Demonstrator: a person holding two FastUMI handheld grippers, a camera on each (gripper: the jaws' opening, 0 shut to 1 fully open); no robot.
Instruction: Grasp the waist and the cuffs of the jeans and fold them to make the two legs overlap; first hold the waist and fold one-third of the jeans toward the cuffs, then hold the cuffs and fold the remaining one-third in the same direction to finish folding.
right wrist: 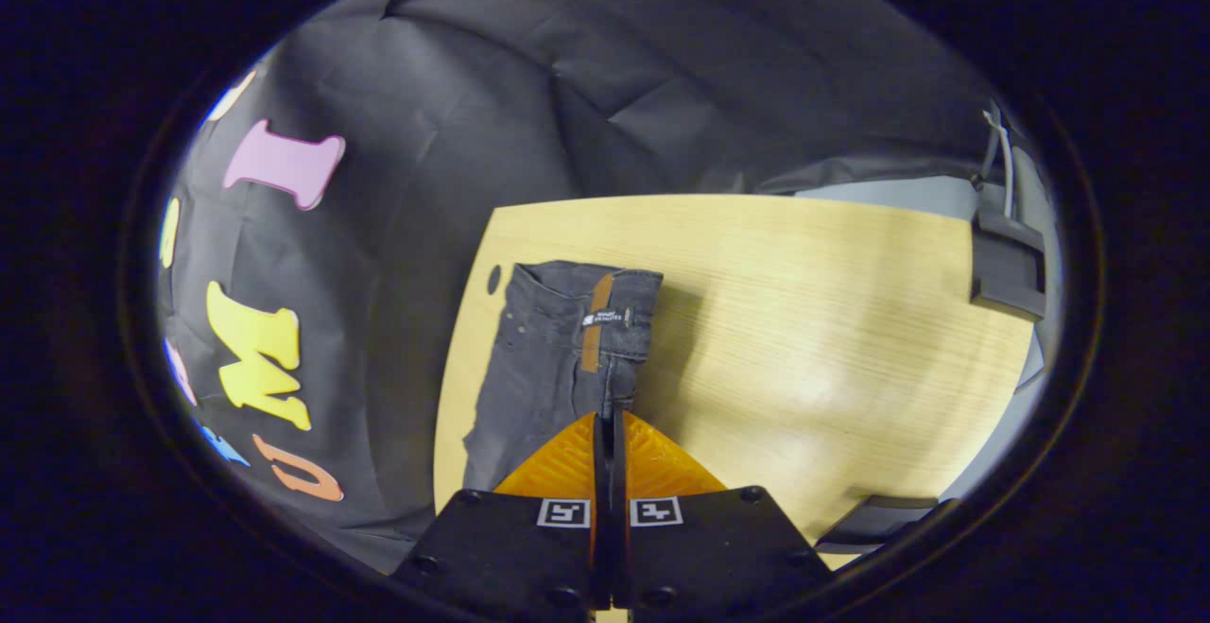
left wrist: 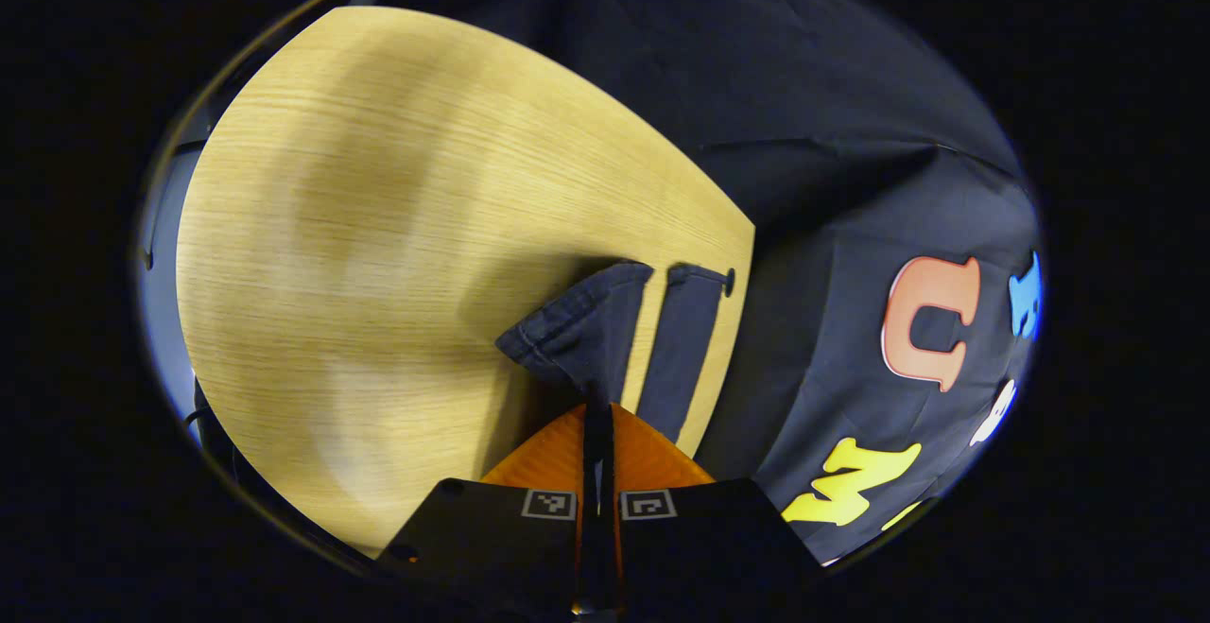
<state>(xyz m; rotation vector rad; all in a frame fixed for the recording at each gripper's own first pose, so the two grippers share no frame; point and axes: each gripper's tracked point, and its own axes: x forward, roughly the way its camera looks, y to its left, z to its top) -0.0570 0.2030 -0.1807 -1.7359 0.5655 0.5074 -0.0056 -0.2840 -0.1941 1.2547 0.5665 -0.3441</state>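
Observation:
In the left gripper view, the dark jeans' two legs end near the table's right edge. One cuff (left wrist: 584,328) is lifted and runs up into my left gripper (left wrist: 597,412), which is shut on it. The other leg (left wrist: 686,339) lies flat beside it. In the right gripper view, the jeans' waist (right wrist: 577,311), with a brown patch (right wrist: 596,320), is bunched toward my right gripper (right wrist: 609,423), whose fingers are shut on the waist fabric. The rest of the jeans (right wrist: 515,396) lies flat along the table's left edge.
The wooden table (right wrist: 803,320) stretches wide to the right of the jeans in the right gripper view and to the left of them (left wrist: 359,226) in the left gripper view. A dark bracket (right wrist: 1007,268) sits at the table's far right corner.

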